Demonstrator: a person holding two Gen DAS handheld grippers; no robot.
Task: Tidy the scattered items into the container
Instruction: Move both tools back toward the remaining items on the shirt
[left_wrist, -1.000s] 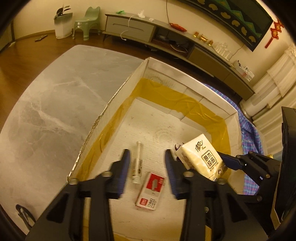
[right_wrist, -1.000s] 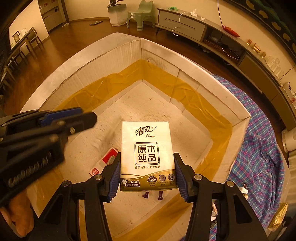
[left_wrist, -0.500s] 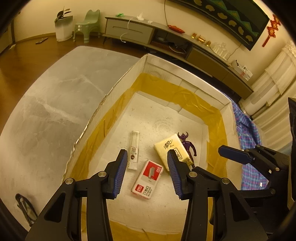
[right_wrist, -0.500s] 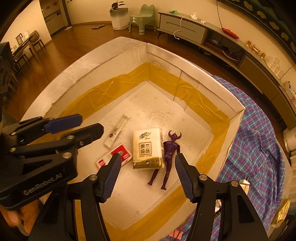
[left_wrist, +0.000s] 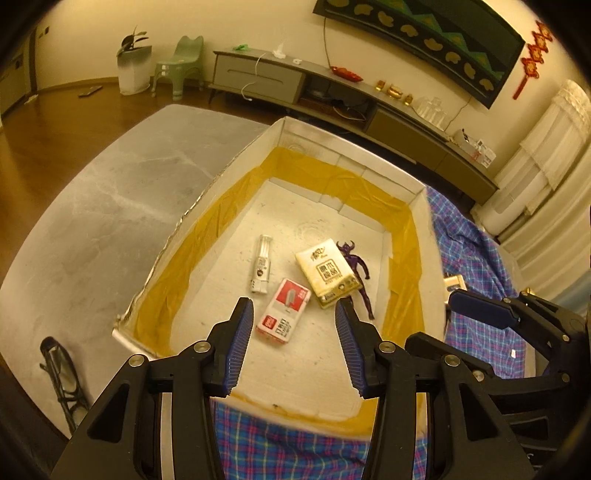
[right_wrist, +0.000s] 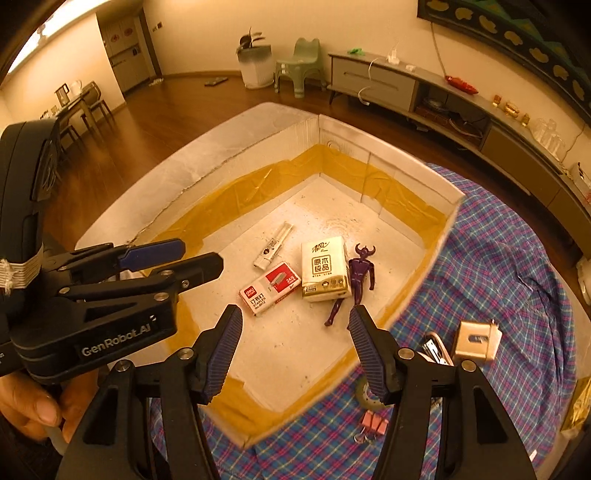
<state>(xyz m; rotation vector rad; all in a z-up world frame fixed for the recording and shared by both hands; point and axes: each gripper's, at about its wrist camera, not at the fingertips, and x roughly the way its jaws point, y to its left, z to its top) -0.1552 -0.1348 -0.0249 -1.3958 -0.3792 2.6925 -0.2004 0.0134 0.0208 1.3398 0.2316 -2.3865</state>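
Right wrist view: box (right_wrist: 406, 177) holds tissue pack (right_wrist: 324, 271), staple box (right_wrist: 269, 287), figurine (right_wrist: 360, 275), tube (right_wrist: 274, 245); charger (right_wrist: 476, 340), tape roll (right_wrist: 366, 396), pink clips (right_wrist: 375, 424) remain outside on checked cloth (right_wrist: 498, 258); right tongs (right_wrist: 295, 350) wide apart, left tongs (left_wrist: 291, 345) opening, both empty.

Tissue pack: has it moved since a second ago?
Yes. The tissue pack went from the right tongs down onto the box floor, beside the purple figure.

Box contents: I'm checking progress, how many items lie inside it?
4: a tube far left, a staple box nearer, a tissue pack in the middle, a purple figure touching its right side.
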